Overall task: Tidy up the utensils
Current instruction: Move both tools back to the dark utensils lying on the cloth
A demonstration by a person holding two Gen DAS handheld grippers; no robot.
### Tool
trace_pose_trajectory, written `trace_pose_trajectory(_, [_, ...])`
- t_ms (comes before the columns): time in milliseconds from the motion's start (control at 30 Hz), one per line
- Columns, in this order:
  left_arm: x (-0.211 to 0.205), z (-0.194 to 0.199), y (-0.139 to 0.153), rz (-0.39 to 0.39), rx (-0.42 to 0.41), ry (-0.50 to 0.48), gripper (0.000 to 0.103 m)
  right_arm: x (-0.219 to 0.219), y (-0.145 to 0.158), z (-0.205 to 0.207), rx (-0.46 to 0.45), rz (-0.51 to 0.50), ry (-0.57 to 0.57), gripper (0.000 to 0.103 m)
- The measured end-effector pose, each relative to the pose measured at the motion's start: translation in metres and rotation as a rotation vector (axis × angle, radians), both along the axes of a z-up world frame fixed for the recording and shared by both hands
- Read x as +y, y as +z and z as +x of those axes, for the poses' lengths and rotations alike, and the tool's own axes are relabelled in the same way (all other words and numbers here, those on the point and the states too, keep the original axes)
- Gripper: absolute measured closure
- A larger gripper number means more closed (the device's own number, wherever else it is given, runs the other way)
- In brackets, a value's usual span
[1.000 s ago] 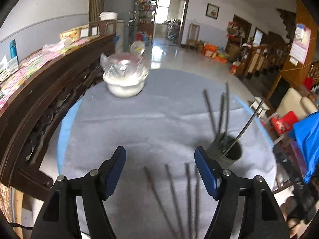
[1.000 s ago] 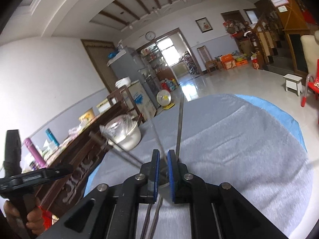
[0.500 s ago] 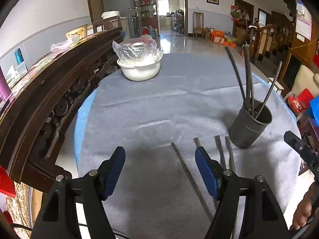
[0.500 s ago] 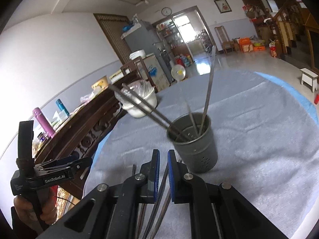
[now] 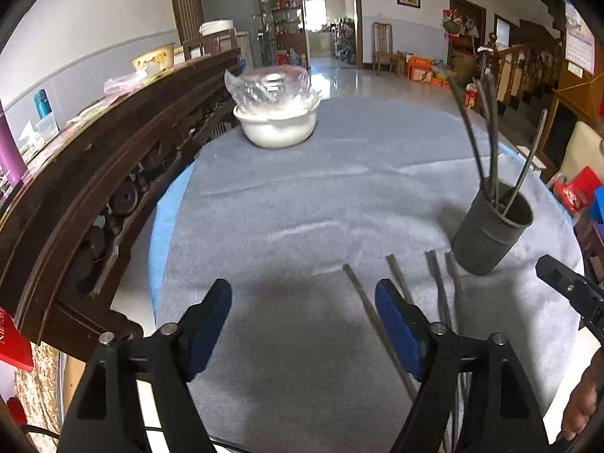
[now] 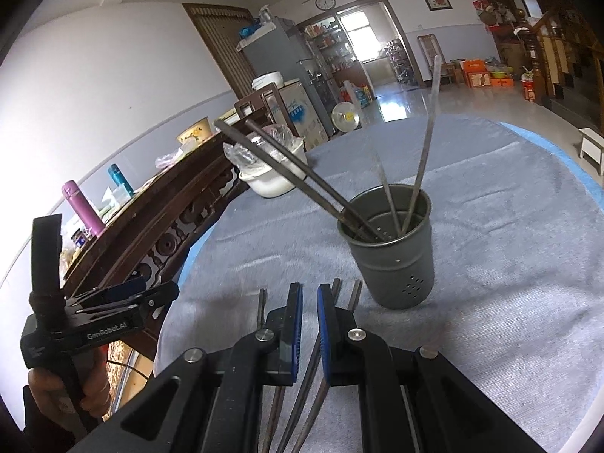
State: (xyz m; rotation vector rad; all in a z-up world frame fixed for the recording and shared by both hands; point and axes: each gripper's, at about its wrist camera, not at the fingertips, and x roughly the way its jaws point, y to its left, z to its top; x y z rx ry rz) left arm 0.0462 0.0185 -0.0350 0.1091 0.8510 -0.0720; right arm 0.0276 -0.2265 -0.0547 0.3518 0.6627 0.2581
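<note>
The left gripper (image 5: pixel 304 324) is spread wide and holds nothing, hovering low over the grey cloth (image 5: pixel 302 204). 4 loose chopsticks (image 5: pixel 438 287) lie on the cloth from 12 to 2 o'clock of its fingertips, 1 passing just beside the right blue pad (image 5: pixel 396 330). The grey holder (image 5: pixel 490 232) stands upright at 2 o'clock, just beyond the loose sticks, with 4 chopsticks (image 5: pixel 487 143) leaning in it.

The right gripper (image 6: pixel 309 324) has its blue pads nearly together with a thin gap; nothing is clamped between them. The holder (image 6: pixel 392 249) sits at 1 o'clock of it, near, and the loose chopsticks (image 6: pixel 309 373) run under and beside its fingers.

Only the right wrist view shows the holder's perforated wall and the person's left hand (image 6: pixel 56 389) gripping the left tool's handle at 9 o'clock. Only the left wrist view shows the full white bowl (image 5: pixel 277 128) with its plastic wrap at 12 o'clock, and the right tool's tip at 3 o'clock.
</note>
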Motion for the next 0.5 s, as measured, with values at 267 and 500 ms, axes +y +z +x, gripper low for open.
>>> trace_pose_trajectory(267, [0.013, 0.006, -0.027, -0.039, 0.13, 0.019, 0.022, 0.011, -0.017, 0.008, 0.083, -0.058, 0.001, 0.093])
trace_pose_trajectory(500, [0.01, 0.012, -0.052, -0.049, 0.239, -0.001, 0.022, 0.019, -0.047, 0.021, 0.199, -0.082, 0.01, 0.093])
